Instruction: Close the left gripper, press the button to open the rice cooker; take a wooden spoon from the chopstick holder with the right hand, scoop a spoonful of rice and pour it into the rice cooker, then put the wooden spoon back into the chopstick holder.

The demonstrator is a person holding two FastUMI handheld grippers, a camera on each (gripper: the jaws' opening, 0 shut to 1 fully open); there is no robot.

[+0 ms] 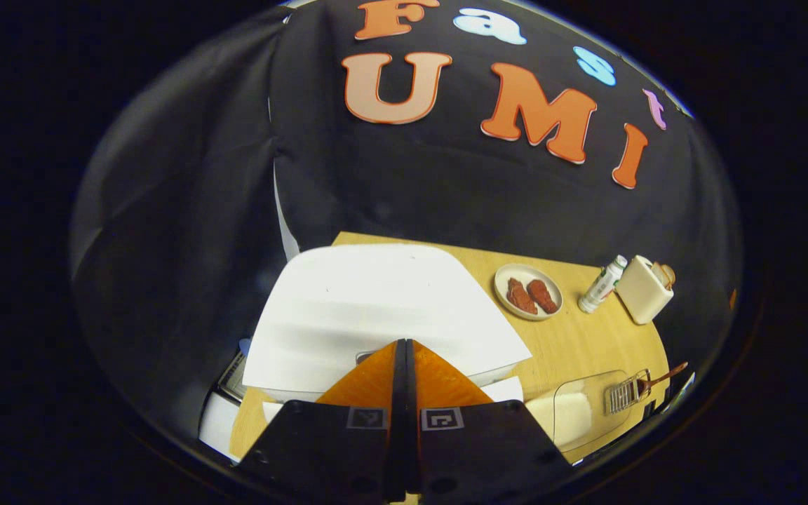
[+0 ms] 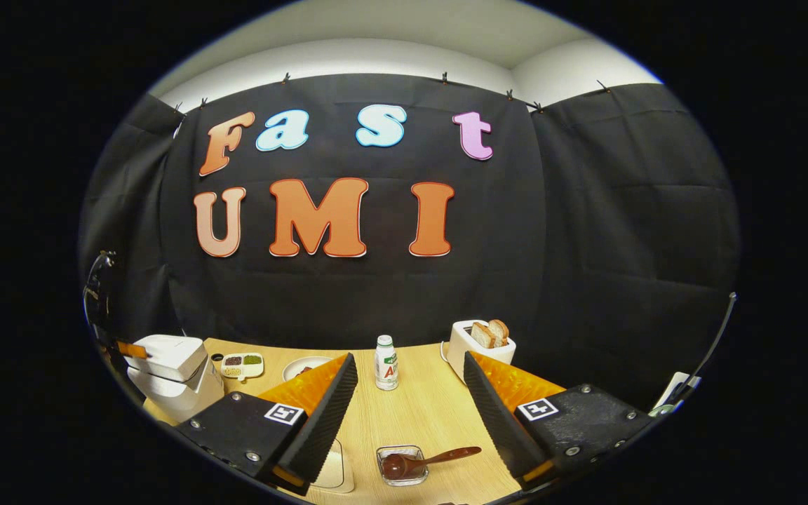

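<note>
The wooden spoon (image 2: 426, 461) is lying in the chopstick holder (image 2: 402, 464) on the table (image 2: 411, 414), its handle pointing right and slightly away. The left gripper (image 1: 405, 345) is fully closed and empty above the white rice cooker (image 1: 369, 308), while the right gripper (image 2: 409, 393) is standing wide open, holding nothing. The label on the small bottle (image 2: 386, 362) is too small to read.

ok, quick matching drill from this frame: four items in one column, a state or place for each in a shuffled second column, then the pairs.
Items
1. left gripper
2. right gripper
3. wooden spoon
4. toaster

States
A. fingers spread wide, nothing between them
B. bowl end sits in the small clear holder, handle sticking out
C. fingers together, over the white rice cooker
D. bread slices in its slot

Pairs: 1-C, 2-A, 3-B, 4-D
</note>
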